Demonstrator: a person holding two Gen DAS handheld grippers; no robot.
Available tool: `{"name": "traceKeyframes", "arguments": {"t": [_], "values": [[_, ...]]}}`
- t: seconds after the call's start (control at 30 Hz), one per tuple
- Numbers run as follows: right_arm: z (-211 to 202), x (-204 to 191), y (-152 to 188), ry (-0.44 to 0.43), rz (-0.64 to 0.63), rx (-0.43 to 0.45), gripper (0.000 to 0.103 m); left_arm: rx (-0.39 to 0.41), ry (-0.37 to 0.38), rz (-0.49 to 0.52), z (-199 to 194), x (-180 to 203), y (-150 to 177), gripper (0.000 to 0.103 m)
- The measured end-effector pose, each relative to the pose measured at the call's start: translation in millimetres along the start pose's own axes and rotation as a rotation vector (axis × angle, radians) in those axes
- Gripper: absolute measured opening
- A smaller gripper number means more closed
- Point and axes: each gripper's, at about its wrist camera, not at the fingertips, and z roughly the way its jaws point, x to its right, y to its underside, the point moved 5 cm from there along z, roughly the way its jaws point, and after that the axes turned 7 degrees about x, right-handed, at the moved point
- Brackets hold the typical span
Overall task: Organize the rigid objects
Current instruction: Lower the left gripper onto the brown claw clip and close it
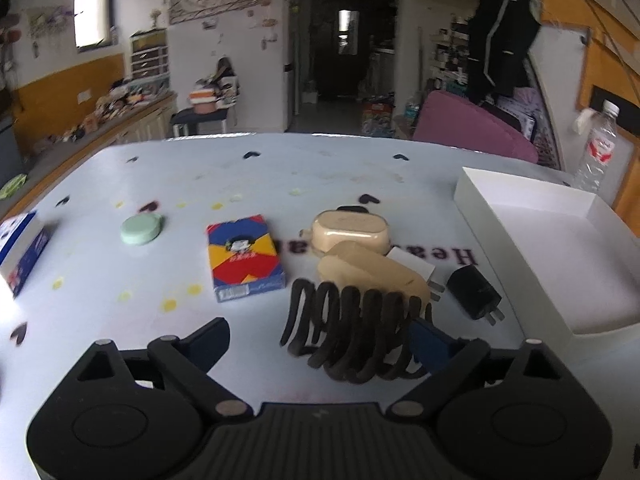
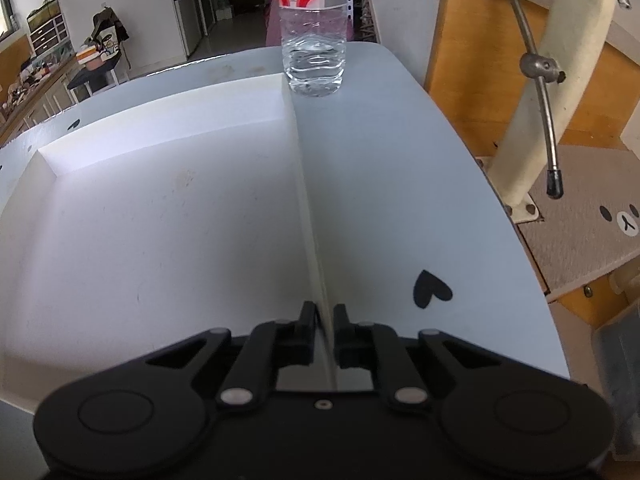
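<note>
In the left wrist view my left gripper (image 1: 320, 338) is open, and a black hair claw clip (image 1: 352, 332) lies on the table between its fingers, close to the right fingertip (image 1: 430, 340). Behind it lie two beige cases (image 1: 372, 268), a black charger plug (image 1: 474, 292), a colourful card box (image 1: 244, 258) and a green round tin (image 1: 141, 230). A white shallow box (image 1: 560, 248) stands at the right. In the right wrist view my right gripper (image 2: 323, 316) is shut on the right wall of the white box (image 2: 308, 184).
A water bottle (image 2: 313, 28) stands behind the white box's far right corner; it also shows in the left wrist view (image 1: 598, 148). A blue and white box (image 1: 22, 252) sits at the table's left edge. The table's right edge (image 2: 500, 208) drops to a floor mat.
</note>
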Motion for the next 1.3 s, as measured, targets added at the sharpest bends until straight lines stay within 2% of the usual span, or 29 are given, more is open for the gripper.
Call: {"name": "traceKeyframes", "arguments": {"t": [0.17,0.27,0.33,0.47,0.6,0.73,0.83,0.9,1.1,1.3], "values": [[0,1,1,-0.005,0.005,0.006,0.009,-0.039,0.083,0.113,18,15,-1,0.096],[0,2,0,-0.009,0.007,0.006,0.009,-0.067,0.085,0.154,29,17,-3,0.103],[1,2,0,-0.009,0.004,0.005,0.009,-0.079,0.102,0.167,32,18,-4,0.103],[1,2,0,-0.013,0.007,0.006,0.009,-0.104,0.124,0.162,32,18,-8,0.103],[1,2,0,-0.014,0.008,0.007,0.009,-0.125,0.176,0.08,26,13,-16,0.103],[1,3,0,-0.019,0.009,0.008,0.009,-0.118,0.139,0.075,24,17,-22,0.103],[2,3,0,-0.025,0.008,0.012,0.009,-0.151,0.065,0.082,34,19,-19,0.103],[2,3,1,-0.026,0.007,0.013,0.009,-0.172,0.049,0.076,40,18,-16,0.103],[2,4,1,-0.031,0.01,0.014,0.009,-0.193,0.051,0.029,43,15,-15,0.103],[2,4,1,-0.036,0.014,0.017,0.008,-0.201,0.093,0.07,39,31,-12,0.103]]}}
